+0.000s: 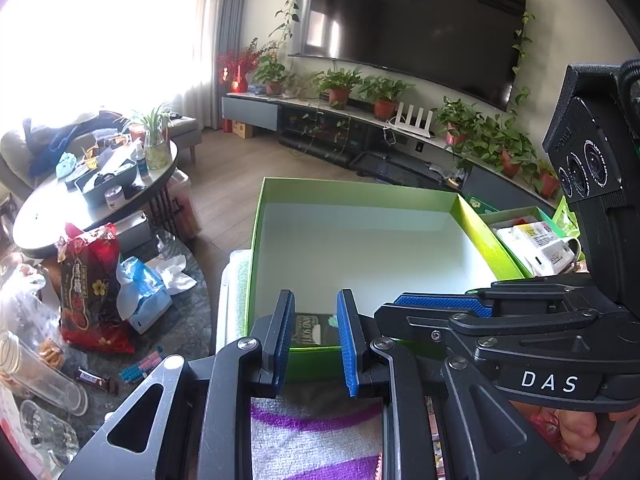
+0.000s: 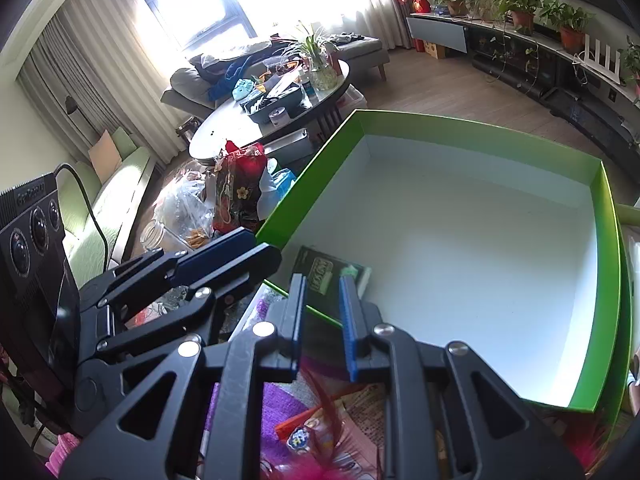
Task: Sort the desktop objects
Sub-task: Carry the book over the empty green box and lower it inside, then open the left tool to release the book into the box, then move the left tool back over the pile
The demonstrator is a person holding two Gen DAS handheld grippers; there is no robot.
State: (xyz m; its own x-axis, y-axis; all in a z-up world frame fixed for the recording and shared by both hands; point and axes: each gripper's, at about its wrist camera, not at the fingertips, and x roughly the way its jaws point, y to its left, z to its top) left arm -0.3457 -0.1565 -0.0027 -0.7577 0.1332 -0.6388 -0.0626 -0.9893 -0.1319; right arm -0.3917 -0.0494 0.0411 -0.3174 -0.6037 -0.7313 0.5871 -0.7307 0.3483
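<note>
Two hand-held grippers hover side by side over the near edge of a large green box (image 2: 472, 128) with a pale, nearly bare floor. Left gripper (image 1: 316, 336) and right gripper (image 2: 322, 312) both have their blue-padded jaws drawn in as far as they go, a narrow gap remaining, and neither holds anything. Just beyond their fingertips, a dark green packet (image 2: 326, 276) lies flat in the box's near corner, close to the wall. Beneath the grippers, a white-and-purple striped towel (image 1: 316, 436) covers the desk. To the right of the big box sits a smaller green box (image 1: 516, 240) filled with white packages. Farther left, a red snack bag (image 1: 90, 288) and plastic wrappers crowd a dark round table, with potted plants and a television (image 1: 412, 20) behind.
</note>
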